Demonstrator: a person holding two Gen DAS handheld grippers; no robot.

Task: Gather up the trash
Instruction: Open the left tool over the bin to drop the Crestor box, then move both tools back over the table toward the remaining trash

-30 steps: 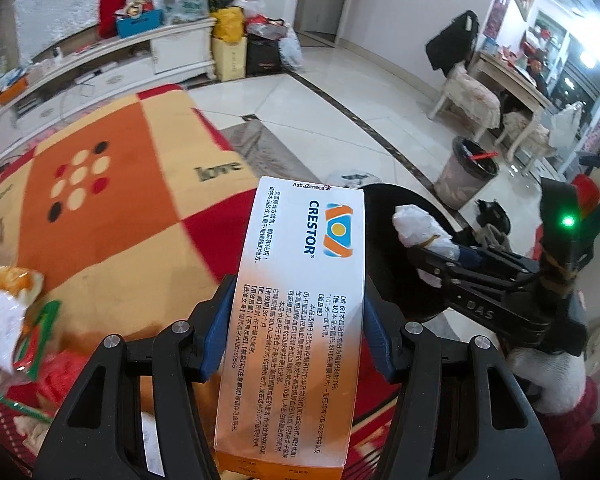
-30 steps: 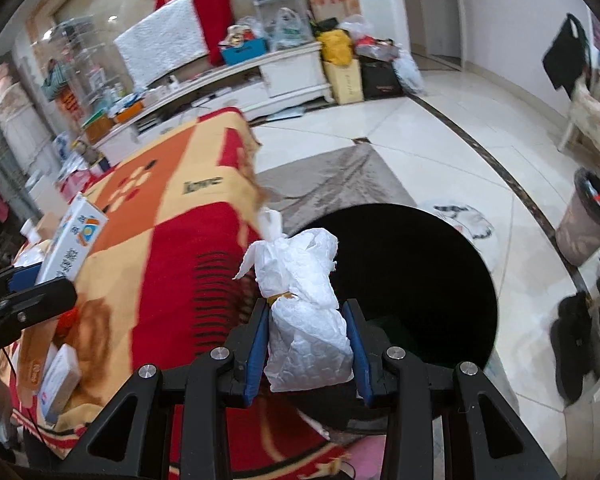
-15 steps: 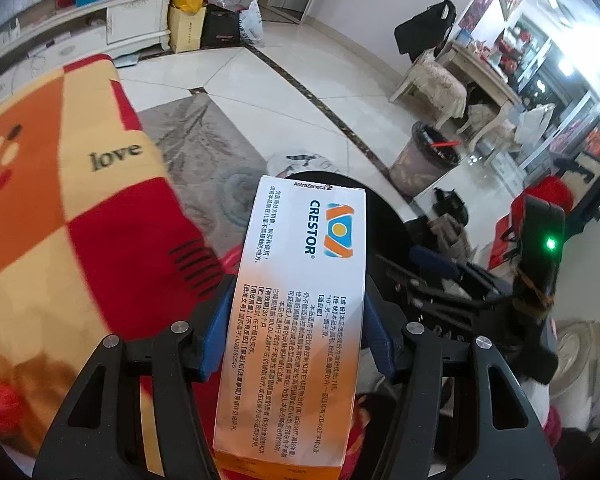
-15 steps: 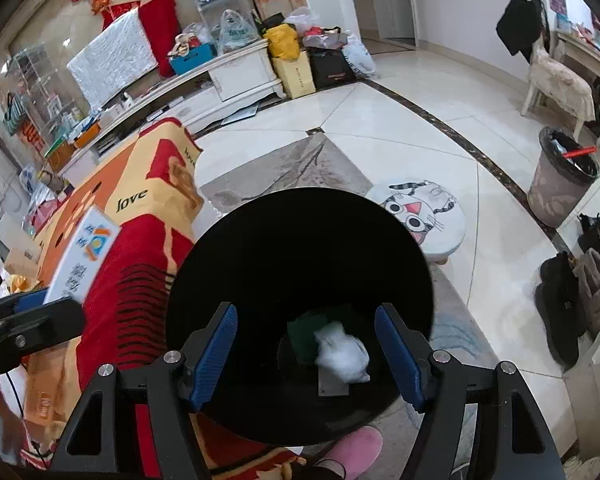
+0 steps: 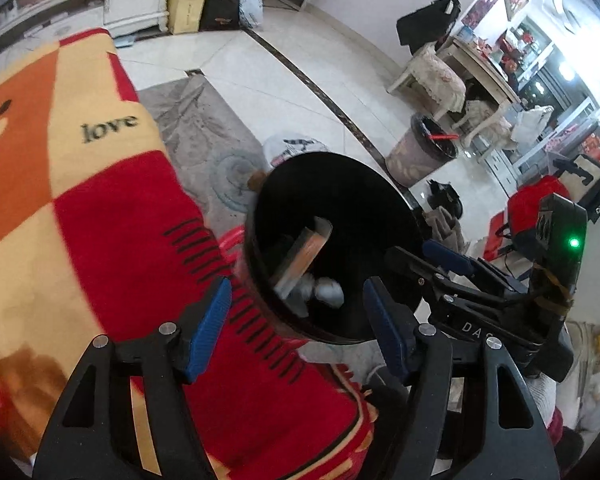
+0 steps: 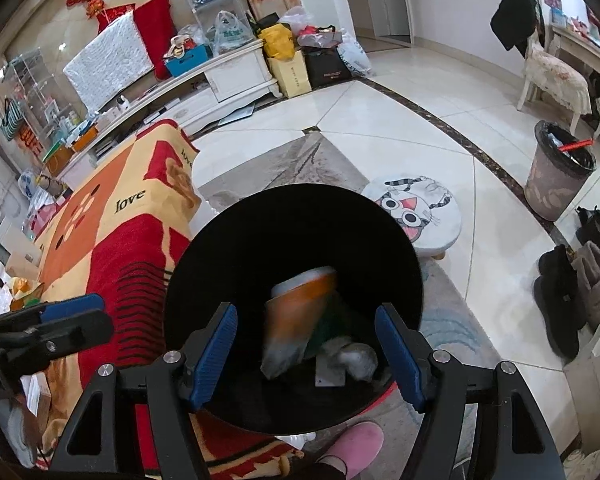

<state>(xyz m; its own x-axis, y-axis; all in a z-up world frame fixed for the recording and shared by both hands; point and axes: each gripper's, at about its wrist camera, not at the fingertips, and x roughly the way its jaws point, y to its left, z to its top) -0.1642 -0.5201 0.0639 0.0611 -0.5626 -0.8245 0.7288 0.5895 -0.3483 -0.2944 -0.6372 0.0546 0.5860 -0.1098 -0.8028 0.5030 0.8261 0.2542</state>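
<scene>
Fingers of the left gripper (image 5: 296,320), tipped with blue pads, stand apart and are opening, with nothing pressed between them; they hang over the near rim of the round black trash bin (image 5: 380,208). Inside the bin, the orange-and-white cardboard medicine box (image 5: 304,254) leans tilted and blurred, free of the fingers, above 2 pale crumpled scraps (image 5: 328,290) at the bottom. Just left of the bin, the red, orange and cream checked blanket (image 5: 100,220) printed "love" covers the table, and the bin stands against the table's edge. At the right, the right gripper (image 5: 432,264) points toward the bin.

From the right wrist view, the right gripper (image 6: 306,352) also has its fingers apart and empty above the black bin (image 6: 260,232). The medicine box (image 6: 296,312) shows blurred inside it, beside a white crumpled wad (image 6: 358,360). At the left edge, the left gripper (image 6: 60,320) reaches in over the blanket (image 6: 112,248). A pink slipper (image 6: 356,446) sits on the floor below the bin.
</scene>
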